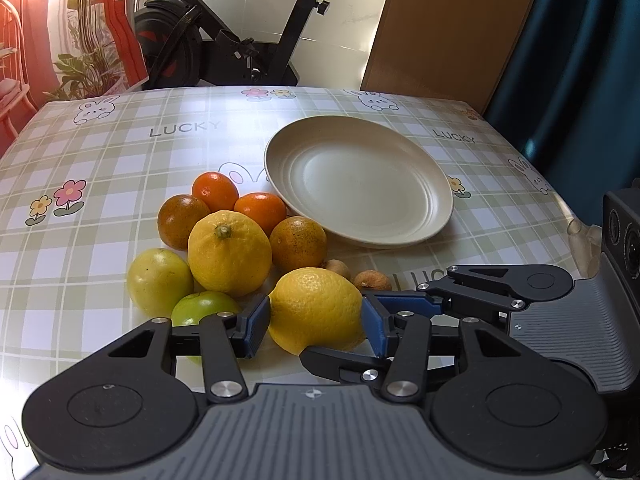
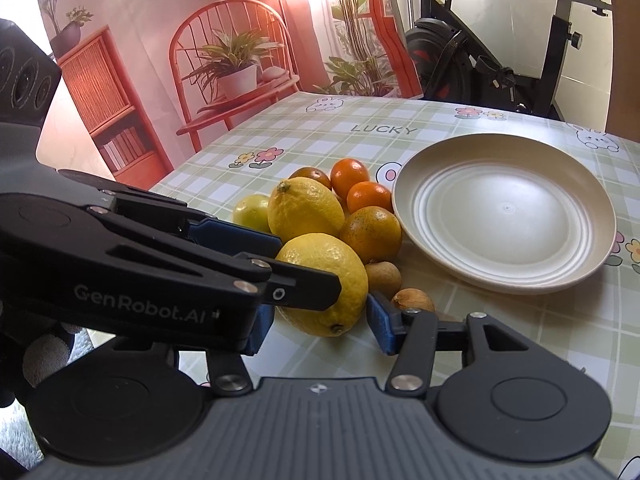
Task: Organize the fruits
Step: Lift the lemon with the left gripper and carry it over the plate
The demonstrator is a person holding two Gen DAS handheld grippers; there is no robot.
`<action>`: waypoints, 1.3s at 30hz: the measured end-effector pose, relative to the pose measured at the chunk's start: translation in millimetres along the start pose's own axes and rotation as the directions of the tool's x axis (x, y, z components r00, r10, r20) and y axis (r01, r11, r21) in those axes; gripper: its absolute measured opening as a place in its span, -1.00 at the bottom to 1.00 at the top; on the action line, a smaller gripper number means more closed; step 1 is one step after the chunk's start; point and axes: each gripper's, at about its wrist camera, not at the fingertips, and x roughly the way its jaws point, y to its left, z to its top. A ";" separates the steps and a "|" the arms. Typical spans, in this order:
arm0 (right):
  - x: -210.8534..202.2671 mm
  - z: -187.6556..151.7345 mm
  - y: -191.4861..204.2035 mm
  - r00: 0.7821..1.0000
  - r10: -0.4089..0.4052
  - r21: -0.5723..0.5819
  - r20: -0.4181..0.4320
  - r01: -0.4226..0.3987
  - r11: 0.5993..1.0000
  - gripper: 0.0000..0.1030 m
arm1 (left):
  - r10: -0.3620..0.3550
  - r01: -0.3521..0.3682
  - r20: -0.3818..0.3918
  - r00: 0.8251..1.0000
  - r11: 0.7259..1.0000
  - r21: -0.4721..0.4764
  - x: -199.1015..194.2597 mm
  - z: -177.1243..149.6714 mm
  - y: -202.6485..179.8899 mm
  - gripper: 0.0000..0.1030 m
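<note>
On the checked tablecloth [image 1: 120,168] lies a pile of fruit. The near lemon [image 1: 316,310] sits between the blue pads of my left gripper [image 1: 316,326], and both pads touch its sides. My right gripper [image 2: 320,328] comes in from the right, and its pads flank only the near tip of that lemon [image 2: 324,276] without clearly pressing on it. Its fingers [image 1: 404,303] cross just behind my left ones. Behind are a second lemon [image 1: 229,252], several oranges [image 1: 260,210], two green-yellow fruits [image 1: 159,282] and two small brown fruits [image 1: 372,280]. The cream plate [image 1: 360,184] stands bare to the right.
An exercise bike [image 1: 224,36] stands beyond the table's far edge, with a wooden panel [image 1: 448,28] to its right. A printed backdrop with a red chair [image 2: 224,60] lines the left side. The cloth left of the fruit pile is bare.
</note>
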 end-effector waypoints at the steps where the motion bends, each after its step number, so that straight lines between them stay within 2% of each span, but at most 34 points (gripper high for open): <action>1: 1.6 -1.1 0.1 1.000 -0.001 -0.001 -0.006 0.001 1.000 0.05 | -0.002 0.002 0.002 1.000 1.000 -0.001 0.0 -0.1 0.8 0.04; 8: 2.5 -2.0 -4.8 1.000 0.011 0.020 0.008 -0.012 1.000 0.07 | -0.048 0.047 -0.009 0.999 0.995 -0.088 7.3 -0.7 14.5 0.22; 16: 6.4 -4.1 -10.3 1.000 0.024 0.055 0.007 -0.024 0.998 0.11 | -0.046 0.046 -0.009 0.999 0.996 -0.071 11.4 -2.0 10.3 0.21; 22: -2.9 -3.0 -10.5 0.999 0.031 0.058 0.043 -0.034 0.998 0.10 | -0.036 0.038 0.035 0.999 0.998 -0.059 -3.9 2.4 4.7 0.21; 29: -21.9 12.9 -10.0 0.994 0.010 0.036 0.112 -0.014 0.999 0.10 | -0.039 0.041 0.078 0.996 0.999 -0.026 -11.4 26.4 -6.3 0.21; 39: -14.8 47.7 -45.2 0.989 -0.057 0.046 0.138 0.051 0.998 0.10 | -0.059 0.058 0.083 0.995 0.998 0.014 28.8 80.7 -13.7 0.21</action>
